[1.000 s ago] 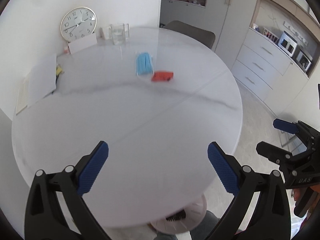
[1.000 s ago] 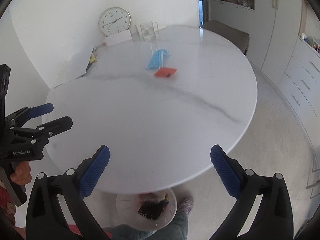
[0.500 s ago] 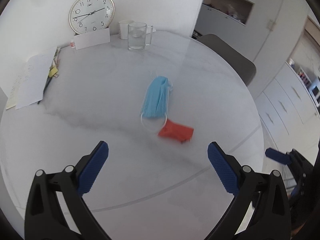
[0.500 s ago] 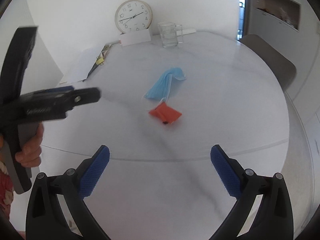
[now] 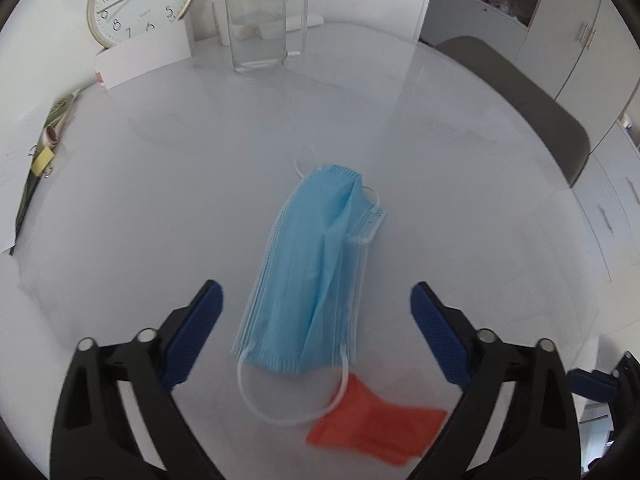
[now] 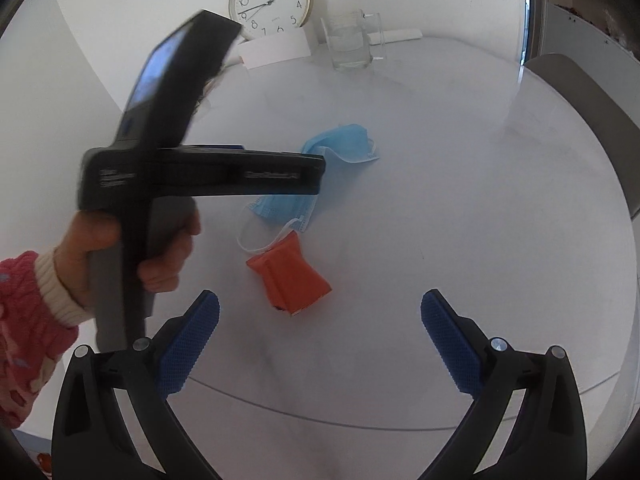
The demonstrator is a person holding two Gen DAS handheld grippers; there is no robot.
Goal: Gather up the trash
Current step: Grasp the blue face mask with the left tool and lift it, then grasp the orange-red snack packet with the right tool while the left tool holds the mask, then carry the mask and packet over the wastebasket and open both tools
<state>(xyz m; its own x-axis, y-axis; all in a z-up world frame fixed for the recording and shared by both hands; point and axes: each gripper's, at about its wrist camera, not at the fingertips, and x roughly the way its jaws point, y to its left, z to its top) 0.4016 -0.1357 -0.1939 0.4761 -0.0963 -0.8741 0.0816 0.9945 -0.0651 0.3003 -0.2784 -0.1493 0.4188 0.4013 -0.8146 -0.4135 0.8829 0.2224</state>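
Left gripper (image 5: 316,316) fingers closing but clear of the blue mask (image 5: 316,272) lying between them, long axis running away; right gripper (image 6: 320,320) spread wide, orange wrapper (image 6: 290,276) just ahead.

Bare table (image 5: 160,208) around mask (image 5: 316,264); glass mug (image 5: 260,32) far.

Hidden or unclear, as seen from my tongs:
- Mask (image 6: 344,148): middle covered by my left tongs' body in the right view.
- Orange packet (image 5: 376,426): blurred in the left view.
- Clock (image 5: 140,0): top cut off by the frame.
- Papers (image 5: 16,176): cropped at the left edge.
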